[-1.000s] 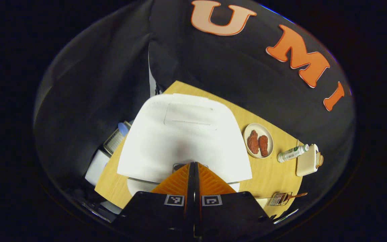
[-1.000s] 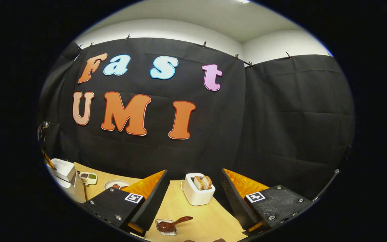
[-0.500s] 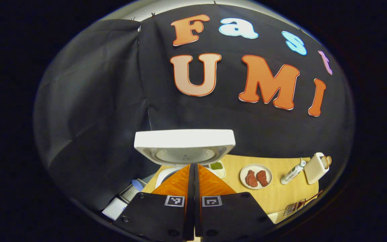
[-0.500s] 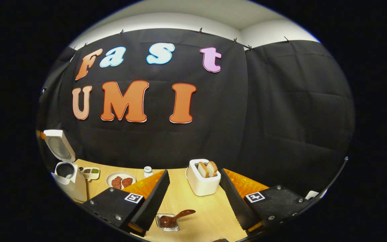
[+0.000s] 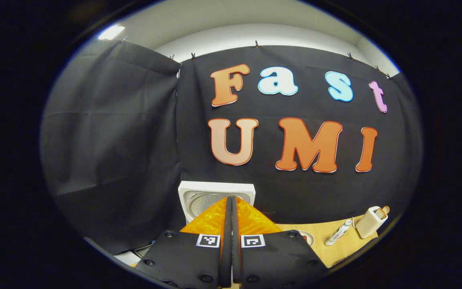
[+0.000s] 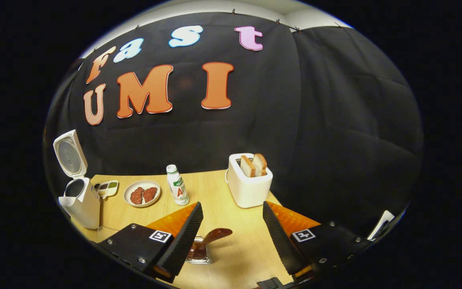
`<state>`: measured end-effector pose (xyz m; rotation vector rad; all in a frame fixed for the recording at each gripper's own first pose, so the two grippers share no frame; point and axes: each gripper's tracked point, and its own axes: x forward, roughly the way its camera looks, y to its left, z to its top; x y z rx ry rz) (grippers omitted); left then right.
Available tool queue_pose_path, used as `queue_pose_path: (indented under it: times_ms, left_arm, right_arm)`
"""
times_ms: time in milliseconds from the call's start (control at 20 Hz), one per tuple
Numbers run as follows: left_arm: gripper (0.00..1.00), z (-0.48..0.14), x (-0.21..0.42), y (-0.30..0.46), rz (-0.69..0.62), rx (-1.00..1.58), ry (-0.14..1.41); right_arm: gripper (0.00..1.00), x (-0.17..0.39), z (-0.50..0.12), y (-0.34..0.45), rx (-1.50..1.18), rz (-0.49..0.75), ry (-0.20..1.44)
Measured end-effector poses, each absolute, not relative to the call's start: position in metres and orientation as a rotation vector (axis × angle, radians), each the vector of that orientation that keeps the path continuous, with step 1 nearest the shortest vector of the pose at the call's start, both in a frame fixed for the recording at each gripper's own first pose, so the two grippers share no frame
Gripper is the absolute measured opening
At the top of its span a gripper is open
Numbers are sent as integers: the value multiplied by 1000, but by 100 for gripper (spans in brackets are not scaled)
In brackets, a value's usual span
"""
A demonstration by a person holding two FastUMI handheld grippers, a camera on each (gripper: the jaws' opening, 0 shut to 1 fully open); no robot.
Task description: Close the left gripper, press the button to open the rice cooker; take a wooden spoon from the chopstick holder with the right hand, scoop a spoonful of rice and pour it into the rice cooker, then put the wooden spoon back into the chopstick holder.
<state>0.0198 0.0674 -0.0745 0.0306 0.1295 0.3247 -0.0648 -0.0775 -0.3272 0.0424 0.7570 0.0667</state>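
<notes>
The white rice cooker (image 6: 82, 202) stands at the table's left end with its lid (image 6: 67, 154) raised upright and the pot open. In the left gripper view, that lid (image 5: 199, 193) shows just behind my left gripper (image 5: 231, 198), which is shut with nothing between its fingers and is held above the table. A brown wooden spoon (image 6: 213, 235) rests in the small clear chopstick holder (image 6: 199, 255) near the table's front. My right gripper (image 6: 231, 206) hangs open above it, with the spoon's handle low between the fingers and apart from both.
On the wooden table (image 6: 215, 192) stand a white toaster (image 6: 249, 184) with two slices of bread, a small white bottle (image 6: 177, 185), a plate of red meat (image 6: 142, 193) and a little divided dish (image 6: 107, 188). The toaster (image 5: 369, 221) and bottle (image 5: 338, 233) lie right of the left gripper.
The cooker's lid has swung from closed to fully raised. My left gripper, still shut, has lifted back off the cooker. My right gripper, still open, has tipped down toward the spoon.
</notes>
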Motion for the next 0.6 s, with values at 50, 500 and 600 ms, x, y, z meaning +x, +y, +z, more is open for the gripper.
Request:
queue_pose_path:
  times_ms: [50, 500, 600]
  left_arm:
    - [5, -83, 10, 64, 329, 29, 116]
    - [46, -66, -33, 17, 297, 112, 72]
    - [67, -59, -42, 6, 298, 155, 52]
  right_arm:
    - [93, -68, -337, -77, 63, 71, 777]
    - [93, -84, -405, -57, 281, 127, 919]
    - [93, -84, -418, -47, 303, 147, 936]
